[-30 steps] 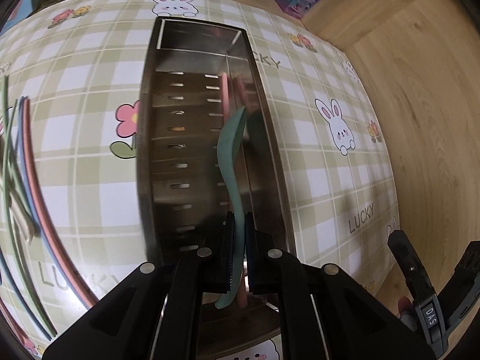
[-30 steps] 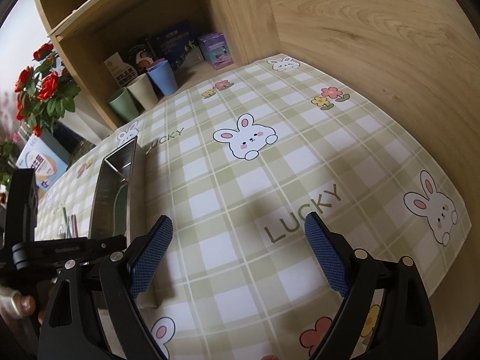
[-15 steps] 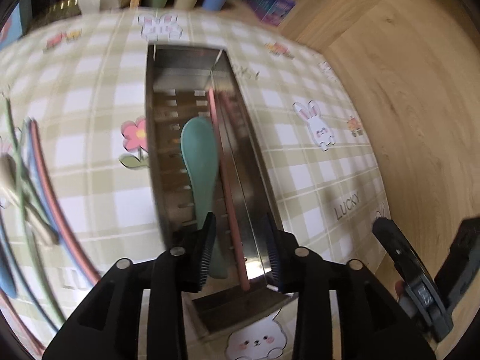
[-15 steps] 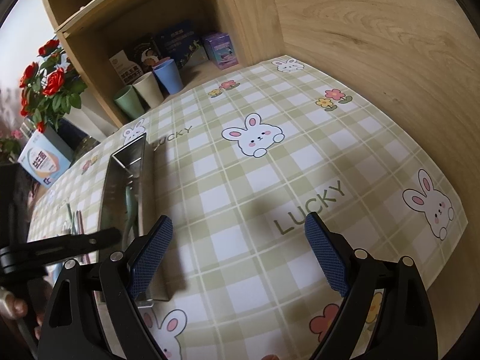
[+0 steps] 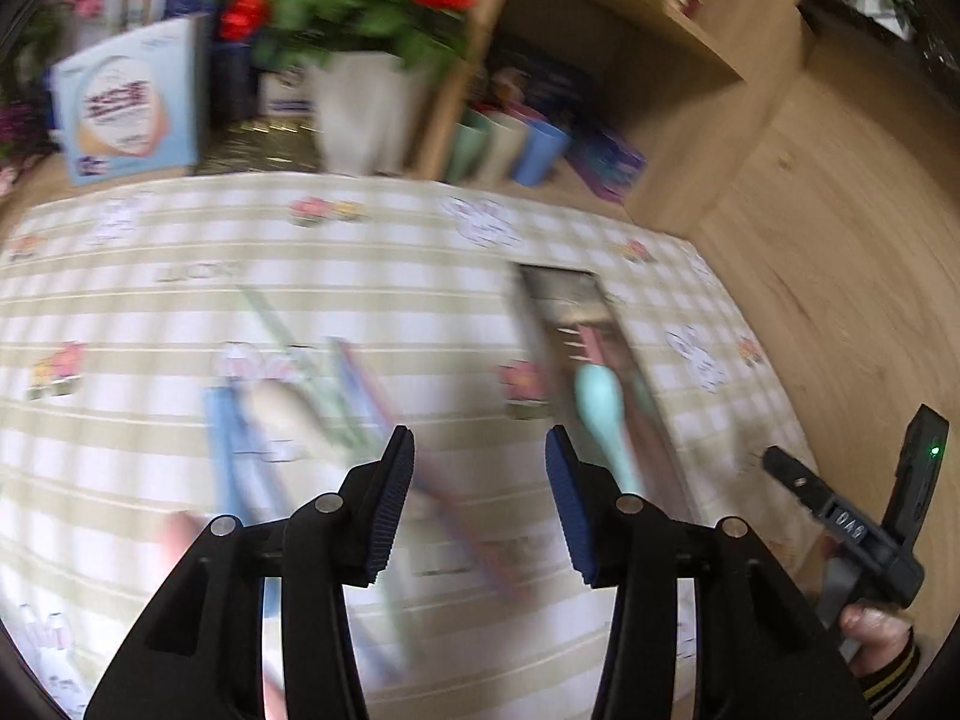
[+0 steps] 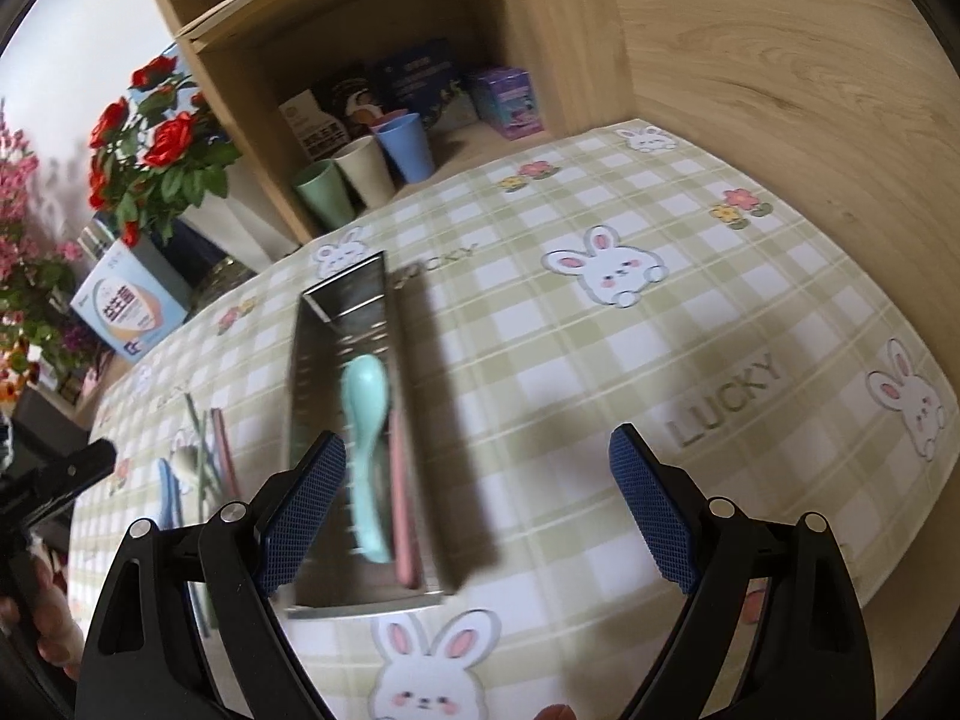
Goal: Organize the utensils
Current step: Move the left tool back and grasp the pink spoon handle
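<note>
In the blurred left wrist view, the left gripper (image 5: 478, 483) has its jaws opening with nothing between them; loose utensils (image 5: 282, 414) lie on the checked tablecloth (image 5: 120, 312) at about ten o'clock from the jaws. The mint spoon (image 5: 603, 414) lies in the steel tray (image 5: 561, 294) at about one o'clock. The right gripper (image 6: 477, 507) stands wide and empty, the spoon (image 6: 366, 438) and a pink utensil (image 6: 401, 498) lying side by side in the tray (image 6: 300, 372) at about eleven o'clock, just inside its left finger.

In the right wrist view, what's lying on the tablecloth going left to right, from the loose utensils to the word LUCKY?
Blue utensil → pink chopstick → metal tray with mint spoon and pink utensil → LUCKY print.
</note>
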Motion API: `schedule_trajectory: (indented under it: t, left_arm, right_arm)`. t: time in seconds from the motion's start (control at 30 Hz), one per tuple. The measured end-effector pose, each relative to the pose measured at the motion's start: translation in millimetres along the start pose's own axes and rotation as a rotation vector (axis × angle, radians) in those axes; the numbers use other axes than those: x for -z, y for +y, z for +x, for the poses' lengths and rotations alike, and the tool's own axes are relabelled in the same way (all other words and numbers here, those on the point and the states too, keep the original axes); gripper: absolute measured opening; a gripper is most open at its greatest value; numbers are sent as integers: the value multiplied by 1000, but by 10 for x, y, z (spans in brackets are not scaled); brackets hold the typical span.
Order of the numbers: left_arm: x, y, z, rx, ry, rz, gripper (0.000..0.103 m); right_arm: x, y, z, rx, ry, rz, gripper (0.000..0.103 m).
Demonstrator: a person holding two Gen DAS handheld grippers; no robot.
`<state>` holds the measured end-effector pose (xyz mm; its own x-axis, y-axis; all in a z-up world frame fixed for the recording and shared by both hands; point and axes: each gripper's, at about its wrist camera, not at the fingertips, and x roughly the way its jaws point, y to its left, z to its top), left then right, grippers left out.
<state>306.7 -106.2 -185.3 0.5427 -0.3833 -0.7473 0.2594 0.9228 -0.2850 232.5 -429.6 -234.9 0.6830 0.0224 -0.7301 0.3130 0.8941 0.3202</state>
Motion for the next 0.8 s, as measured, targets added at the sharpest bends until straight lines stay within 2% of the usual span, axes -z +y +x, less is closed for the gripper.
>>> schedule_trajectory:
  t: [0.17,0.4,0.63,0.8]
  left_arm:
    - [150,527,-276,-87,-34,-72,44]
    - [438,1048,-387,-170,-25,-167,44]
    - [776,1095,-272,-171,56,-131,44]
    - [938,1069,-97,-154,125,-114,33]
  right_arm:
    - [94,328,61,-56,25,-31,86]
    - [238,829,153,-47,44,-105,87]
    - [554,1200,146,-73,33,-190,87]
    - [659,1257,130,-79,41,-222,87]
